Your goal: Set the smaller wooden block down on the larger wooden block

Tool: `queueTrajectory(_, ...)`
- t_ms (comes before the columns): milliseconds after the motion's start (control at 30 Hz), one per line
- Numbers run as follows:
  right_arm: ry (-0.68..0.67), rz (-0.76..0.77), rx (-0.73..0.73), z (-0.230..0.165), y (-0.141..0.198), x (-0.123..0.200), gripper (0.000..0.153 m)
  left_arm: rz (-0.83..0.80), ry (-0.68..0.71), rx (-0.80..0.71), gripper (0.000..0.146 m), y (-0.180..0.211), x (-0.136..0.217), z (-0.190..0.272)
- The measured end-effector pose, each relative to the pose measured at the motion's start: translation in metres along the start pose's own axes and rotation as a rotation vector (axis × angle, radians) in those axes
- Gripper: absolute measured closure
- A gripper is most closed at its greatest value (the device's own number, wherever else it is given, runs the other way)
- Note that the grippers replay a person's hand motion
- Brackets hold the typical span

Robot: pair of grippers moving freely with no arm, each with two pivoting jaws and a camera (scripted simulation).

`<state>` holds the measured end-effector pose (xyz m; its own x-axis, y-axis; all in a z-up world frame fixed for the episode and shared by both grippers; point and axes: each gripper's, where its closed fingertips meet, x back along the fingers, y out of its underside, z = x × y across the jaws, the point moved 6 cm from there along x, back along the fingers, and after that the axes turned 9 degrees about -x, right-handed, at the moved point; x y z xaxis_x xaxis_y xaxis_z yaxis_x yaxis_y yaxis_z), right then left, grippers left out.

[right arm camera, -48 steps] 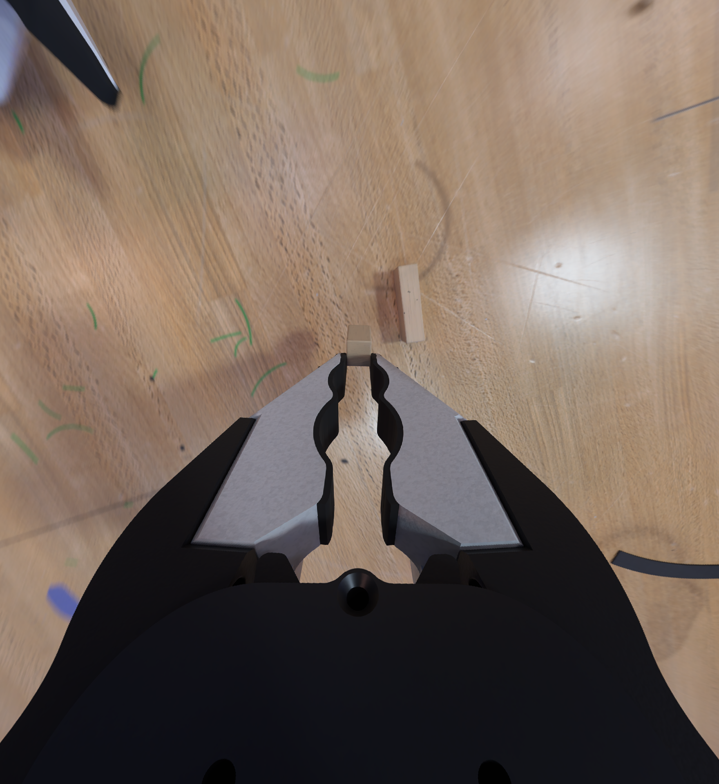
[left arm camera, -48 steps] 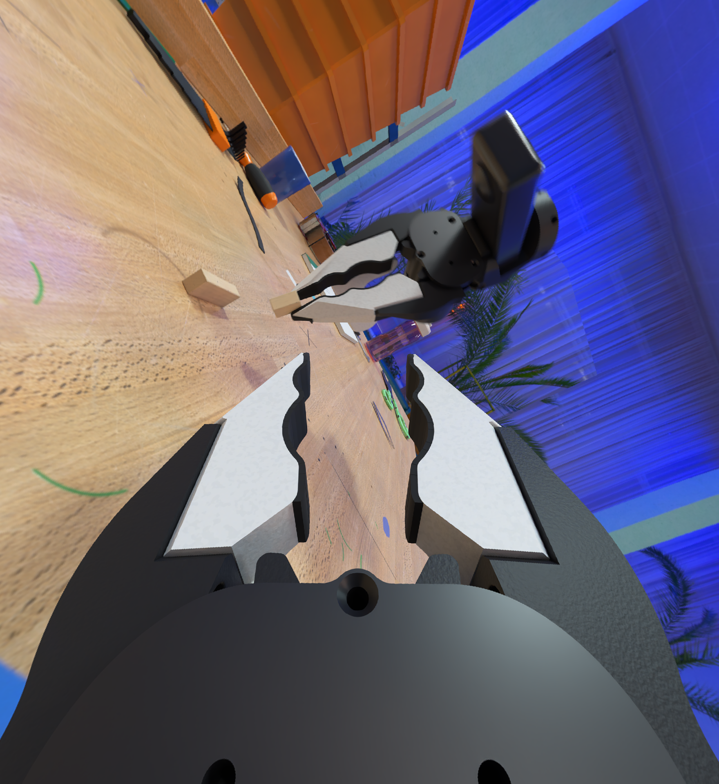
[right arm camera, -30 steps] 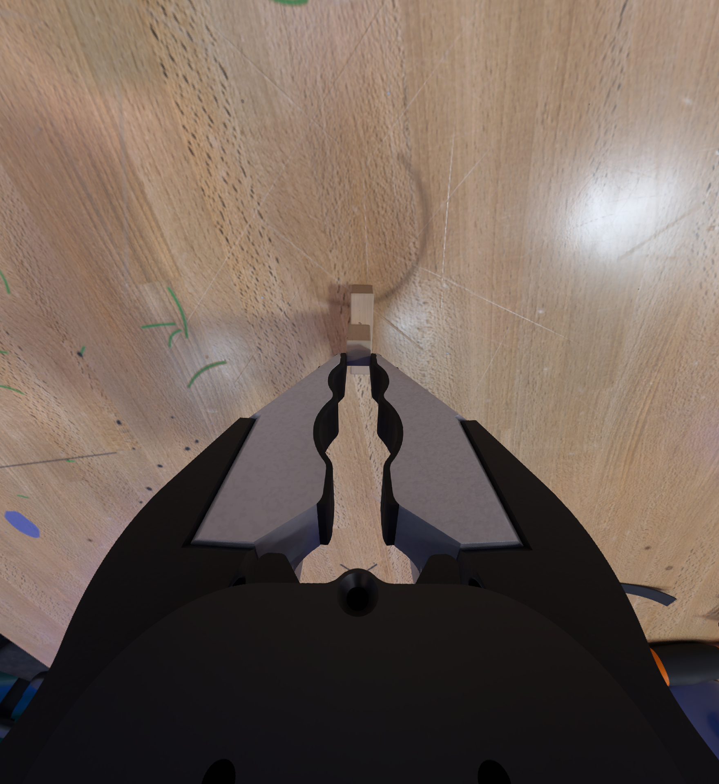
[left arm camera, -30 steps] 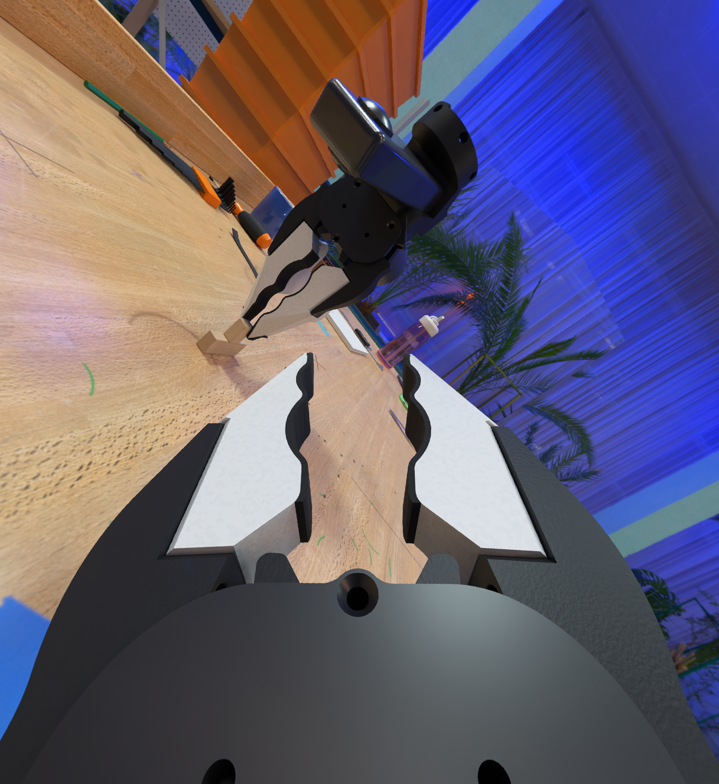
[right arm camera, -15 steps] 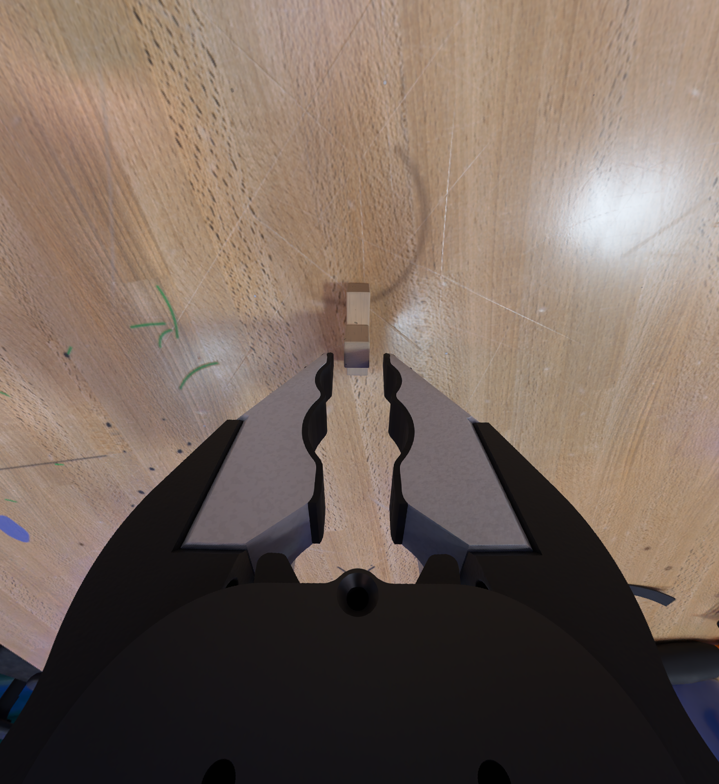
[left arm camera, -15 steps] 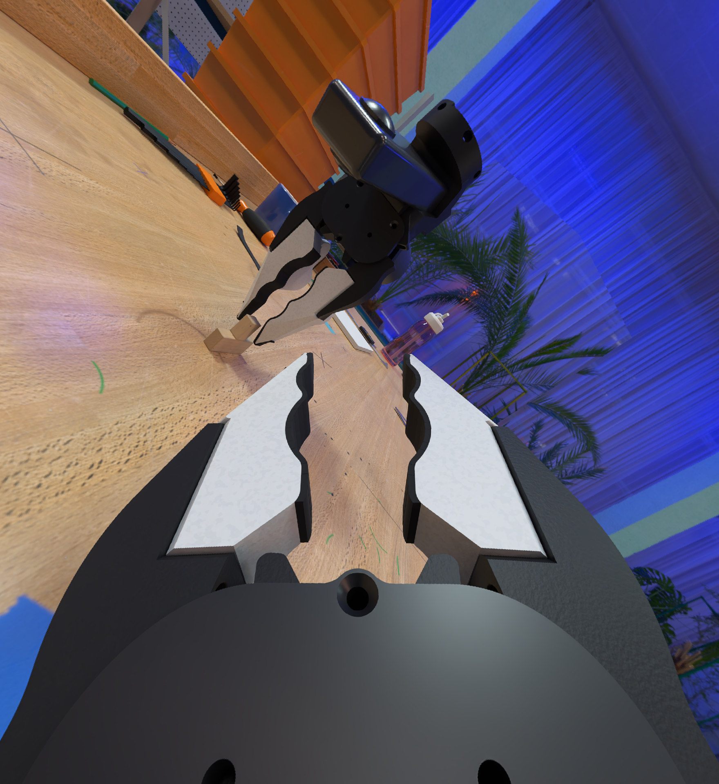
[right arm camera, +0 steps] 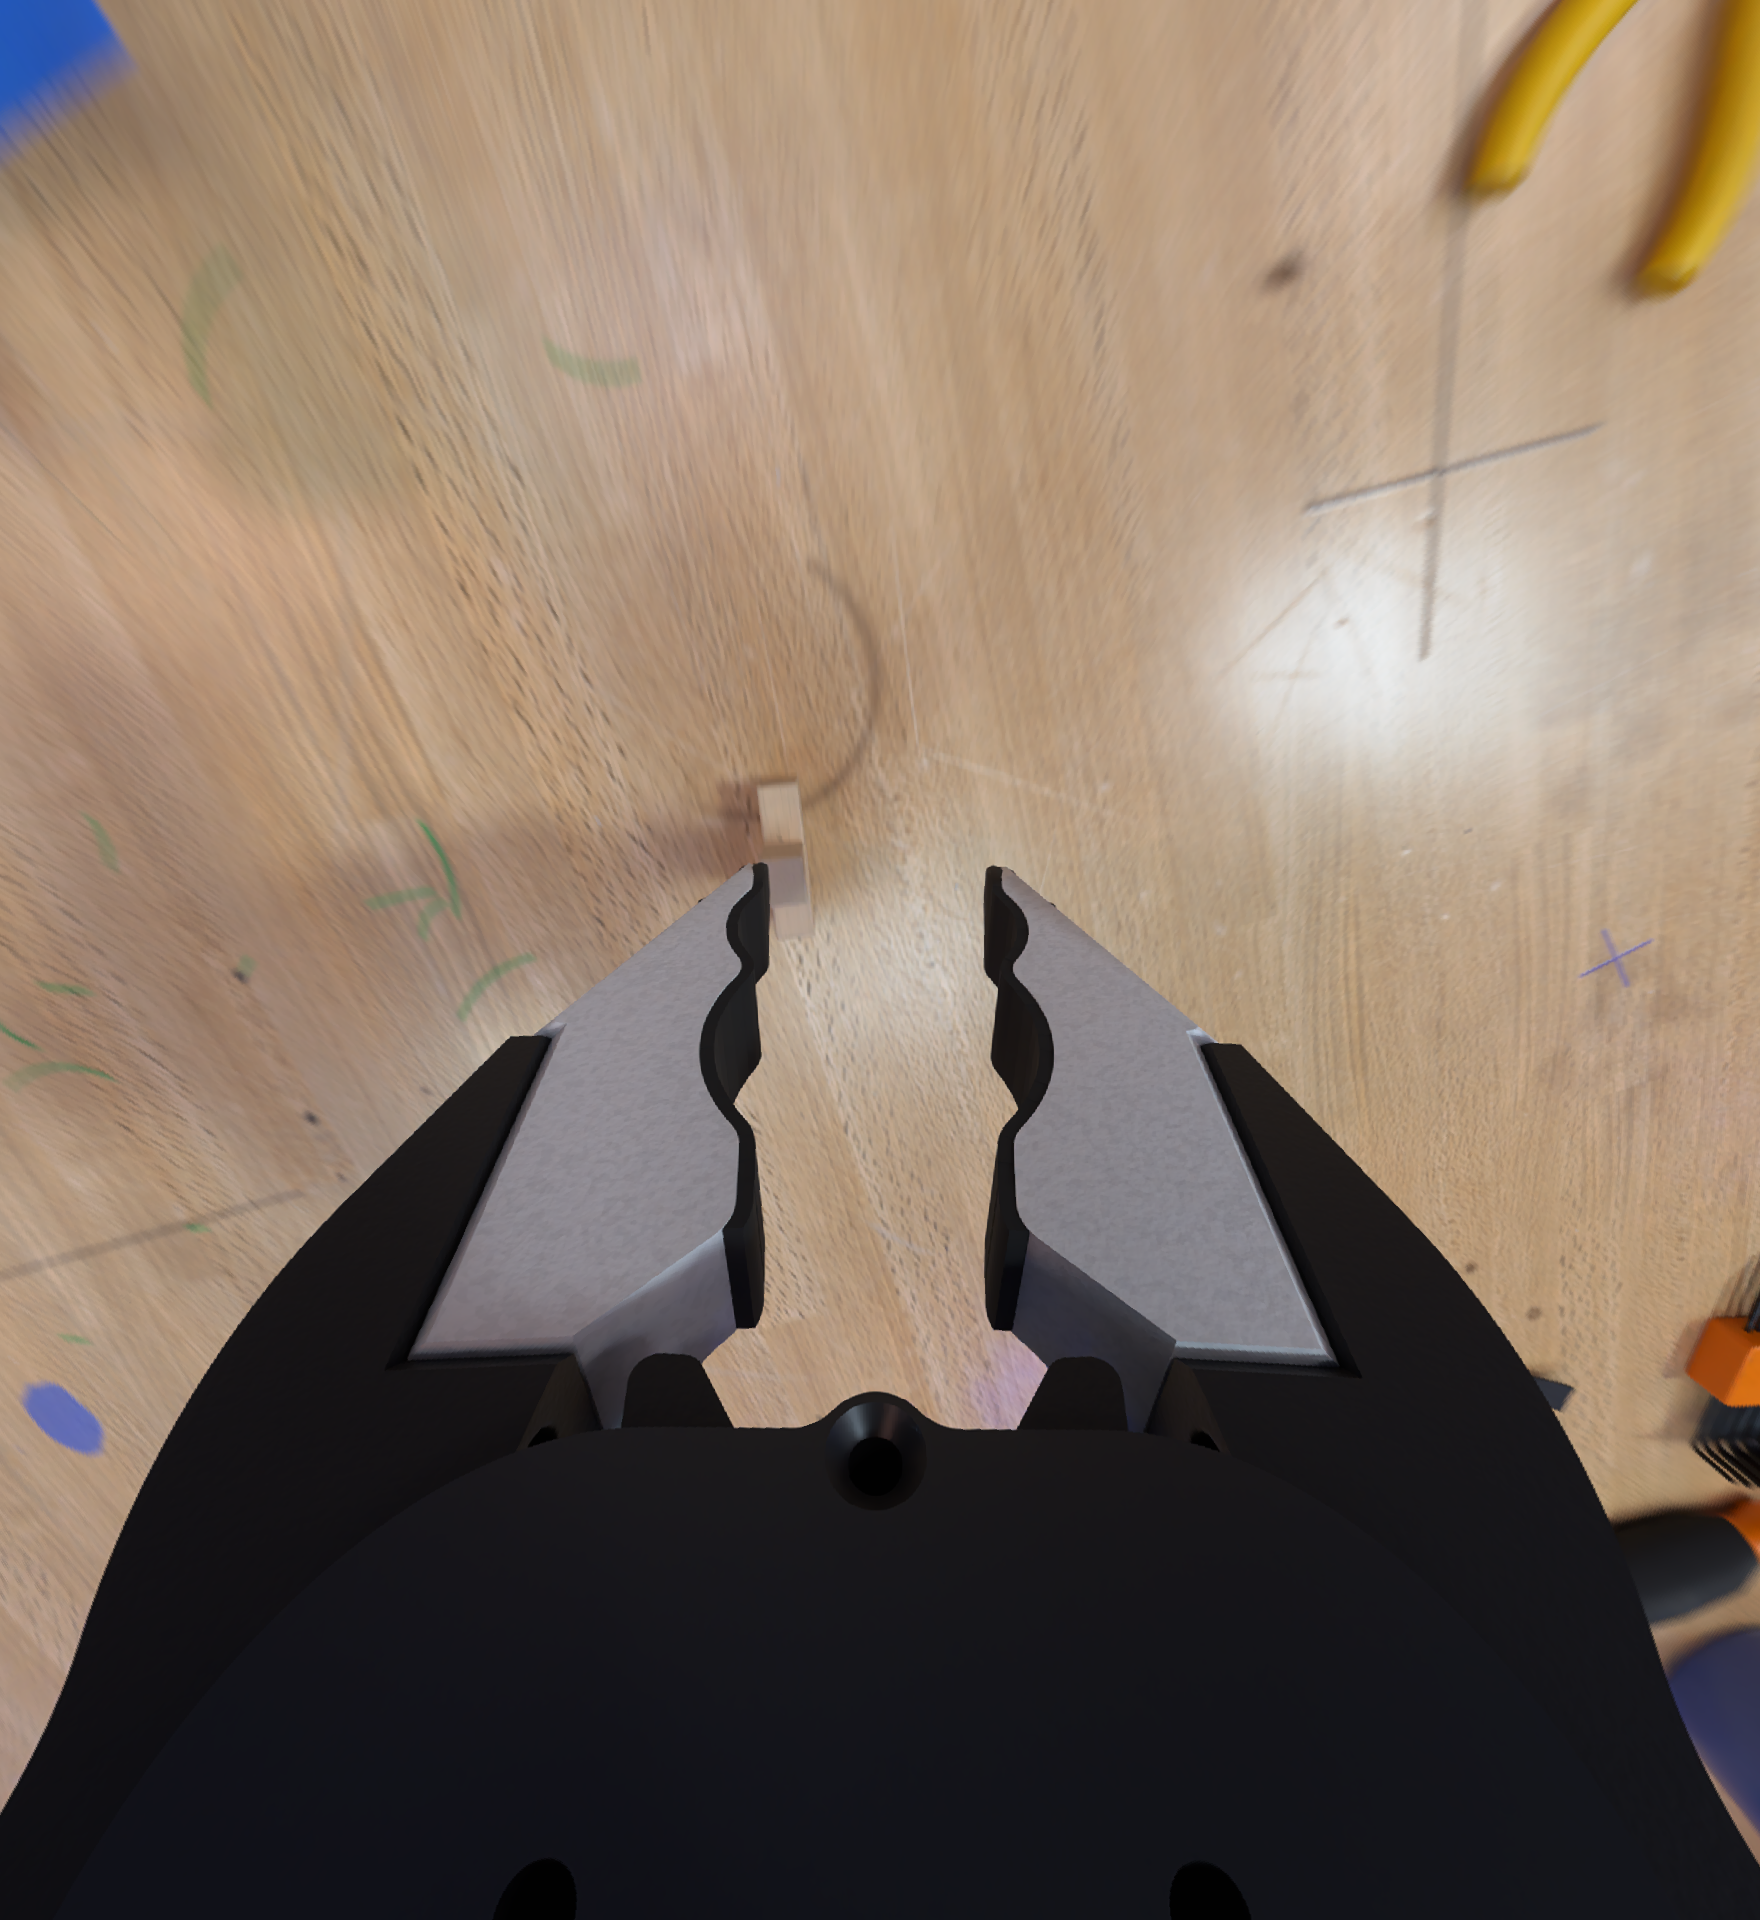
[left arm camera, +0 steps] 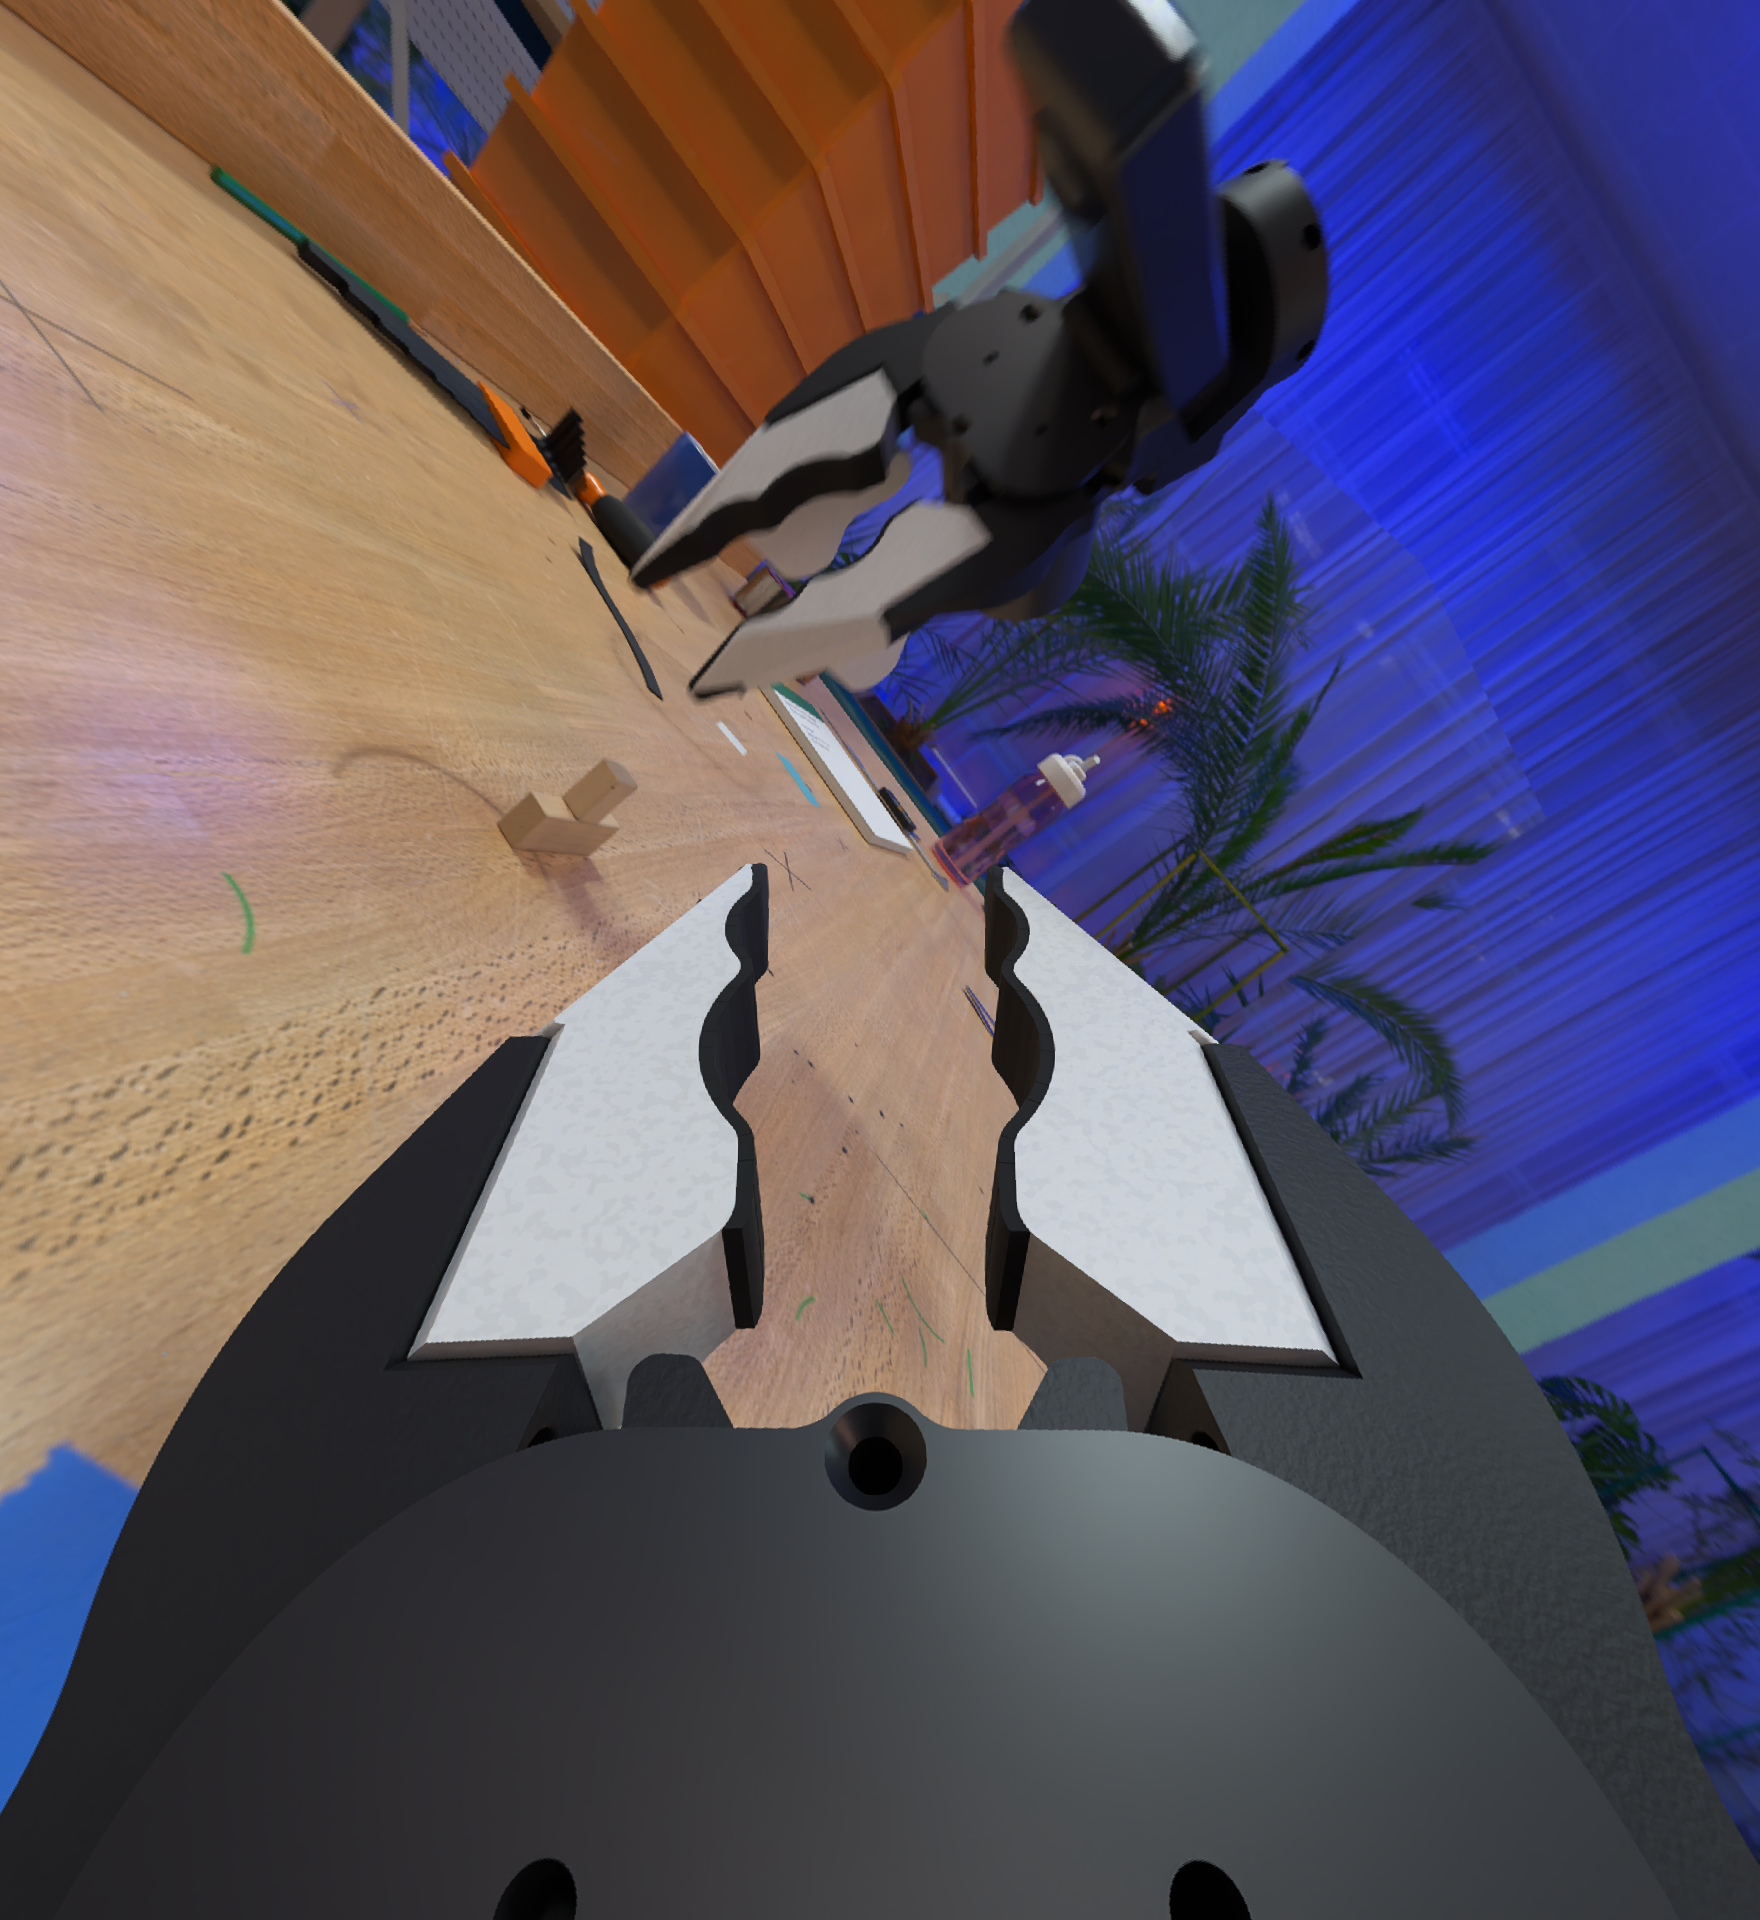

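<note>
Small block sits on the big one; both grippers are clear of it.

The smaller wooden block rests on top of the larger wooden block, crosswise and overhanging a little, out on the open middle of the wooden counter, well away from its back edge where the orange-handled tools lie. The right gripper hangs above the stack with its jaws apart and nothing between them. The left gripper waits nearer the front edge, jaws apart and empty too. To my eye the placing is done; only backing away remains.
</note>
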<state>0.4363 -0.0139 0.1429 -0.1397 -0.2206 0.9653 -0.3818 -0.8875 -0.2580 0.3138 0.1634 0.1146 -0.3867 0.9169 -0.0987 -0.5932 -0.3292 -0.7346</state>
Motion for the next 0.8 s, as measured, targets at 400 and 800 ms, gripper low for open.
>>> queueTrajectory(400,0.002,0.814,-0.191,-0.072,0.007,0.026,0.102,-0.148,-0.107,-0.165,0.106,0.009,-0.006,-0.004)
queueTrajectory(800,0.149,1.025,0.051,-0.125,-0.021,0.064,0.085,-0.408,-0.867,-0.881,0.052,-0.072,-0.023,-0.044)
